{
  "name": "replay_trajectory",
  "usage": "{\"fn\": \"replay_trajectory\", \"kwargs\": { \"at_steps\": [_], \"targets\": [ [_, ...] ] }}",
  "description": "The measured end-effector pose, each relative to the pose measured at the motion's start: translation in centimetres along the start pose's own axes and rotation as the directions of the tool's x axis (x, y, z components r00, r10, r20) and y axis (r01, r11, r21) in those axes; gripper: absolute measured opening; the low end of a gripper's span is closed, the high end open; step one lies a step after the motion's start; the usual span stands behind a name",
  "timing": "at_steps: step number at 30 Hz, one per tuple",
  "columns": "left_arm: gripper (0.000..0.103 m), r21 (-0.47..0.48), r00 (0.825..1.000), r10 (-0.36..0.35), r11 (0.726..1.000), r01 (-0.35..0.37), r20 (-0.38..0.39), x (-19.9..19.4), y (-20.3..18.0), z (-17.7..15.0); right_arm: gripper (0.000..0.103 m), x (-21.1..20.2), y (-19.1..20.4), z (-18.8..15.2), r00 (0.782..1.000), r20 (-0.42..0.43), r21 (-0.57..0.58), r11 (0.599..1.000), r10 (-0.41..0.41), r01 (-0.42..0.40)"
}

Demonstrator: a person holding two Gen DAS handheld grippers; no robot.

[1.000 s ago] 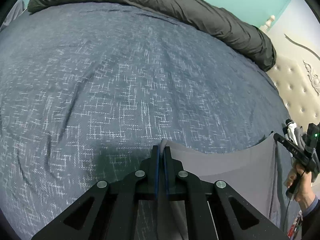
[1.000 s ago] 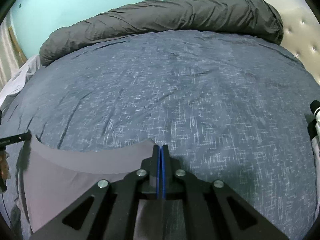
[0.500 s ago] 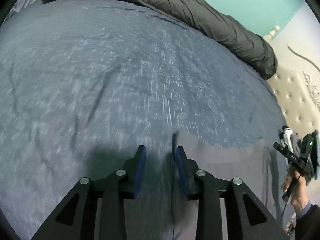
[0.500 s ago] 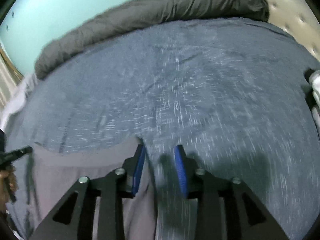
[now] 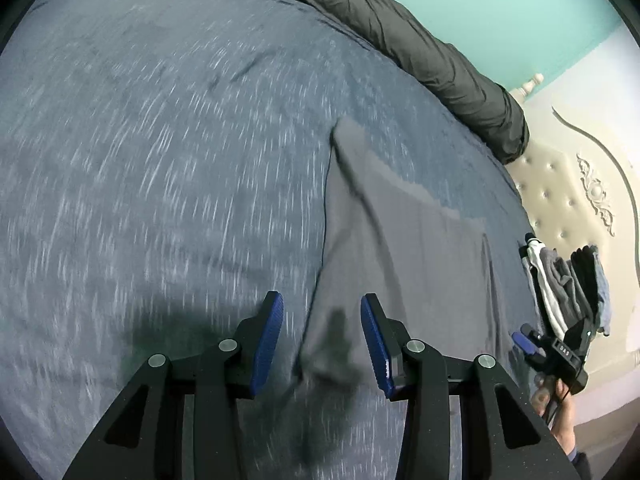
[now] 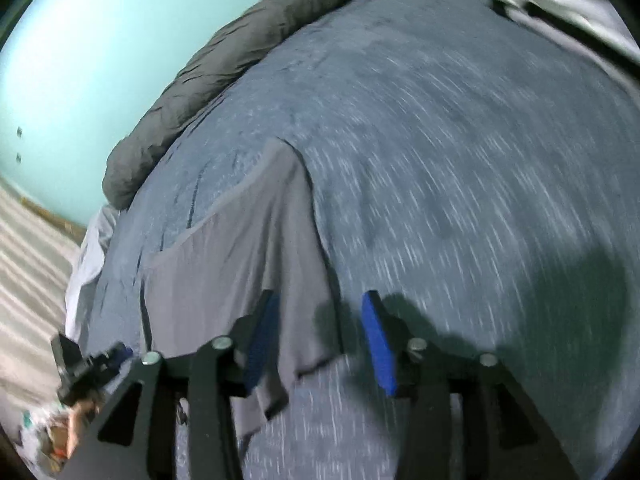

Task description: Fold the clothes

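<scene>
A grey garment [image 5: 400, 240] lies spread on the blue patterned bedspread [image 5: 160, 160]. My left gripper [image 5: 320, 298] hovers over the garment's near left edge, open, nothing pressed between its blue pads. My right gripper [image 6: 320, 296] hangs over the garment's [image 6: 248, 260] near right edge, its view tilted. Its jaws are opening and grip nothing; cloth lies on the bed below them. Each wrist view shows the other gripper in a hand: the right gripper [image 5: 528, 342] and the left gripper [image 6: 96, 360].
A dark grey rolled duvet [image 5: 420, 48] runs along the bed's far side against a teal wall. A pile of clothes [image 5: 568, 280] sits by the cream tufted headboard [image 5: 580, 184]. Light clothes [image 6: 560, 0] lie at the upper right of the right wrist view. Striped floor [image 6: 28, 260] shows beyond the bed.
Both grippers were shut on the garment's far corners; they let go, opened and pulled back toward the near edge. The garment now lies flat. The right wrist view has tilted.
</scene>
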State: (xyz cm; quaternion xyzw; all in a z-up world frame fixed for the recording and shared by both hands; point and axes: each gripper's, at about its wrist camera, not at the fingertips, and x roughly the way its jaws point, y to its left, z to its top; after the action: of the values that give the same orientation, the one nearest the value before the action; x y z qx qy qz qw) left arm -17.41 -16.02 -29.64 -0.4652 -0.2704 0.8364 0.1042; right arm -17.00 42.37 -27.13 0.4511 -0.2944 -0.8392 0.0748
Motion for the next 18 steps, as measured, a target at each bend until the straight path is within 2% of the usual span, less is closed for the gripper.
{"fn": "replay_trajectory", "kwargs": {
  "at_steps": [6, 8, 10, 11, 12, 15, 18],
  "targets": [
    [0.043, 0.041, 1.0, 0.018, 0.999, -0.019, 0.012, 0.1, -0.8, -2.4, 0.046, -0.4, -0.9, -1.3, 0.999, 0.041, 0.033, 0.999, 0.011, -0.013],
    [0.037, 0.06, 1.0, 0.019, 0.998, -0.02, 0.013, 0.1, -1.0, -2.6, 0.046, -0.4, -0.9, -1.2, 0.998, 0.054, 0.031, 0.999, 0.014, -0.016],
    [0.025, 0.077, 1.0, 0.025, 0.997, -0.026, 0.015, 0.1, -1.2, -2.7, 0.046, 0.0, -1.0, -1.3, 0.998, 0.054, 0.038, 0.999, 0.02, -0.022],
    [0.022, 0.085, 0.999, 0.029, 0.996, -0.03, 0.016, 0.1, -1.3, -2.8, 0.042, 0.2, -1.0, -1.3, 0.998, 0.052, 0.041, 0.999, 0.021, -0.023],
    [0.017, 0.088, 0.999, 0.028, 0.996, -0.029, 0.017, 0.1, -1.4, -2.8, 0.032, 0.3, -0.9, -1.3, 0.999, 0.049, 0.037, 0.999, 0.021, -0.023],
    [0.002, 0.077, 1.0, 0.016, 0.997, -0.017, 0.018, 0.2, -1.0, -2.7, 0.012, 0.7, -0.4, -1.4, 0.999, 0.036, 0.002, 1.0, 0.022, -0.023],
    [0.002, 0.045, 1.0, 0.003, 0.999, -0.004, 0.029, 0.0, -0.7, -2.4, 0.003, 1.0, -0.2, -1.4, 0.999, 0.036, 0.002, 1.0, 0.027, -0.027]
  ]
}}
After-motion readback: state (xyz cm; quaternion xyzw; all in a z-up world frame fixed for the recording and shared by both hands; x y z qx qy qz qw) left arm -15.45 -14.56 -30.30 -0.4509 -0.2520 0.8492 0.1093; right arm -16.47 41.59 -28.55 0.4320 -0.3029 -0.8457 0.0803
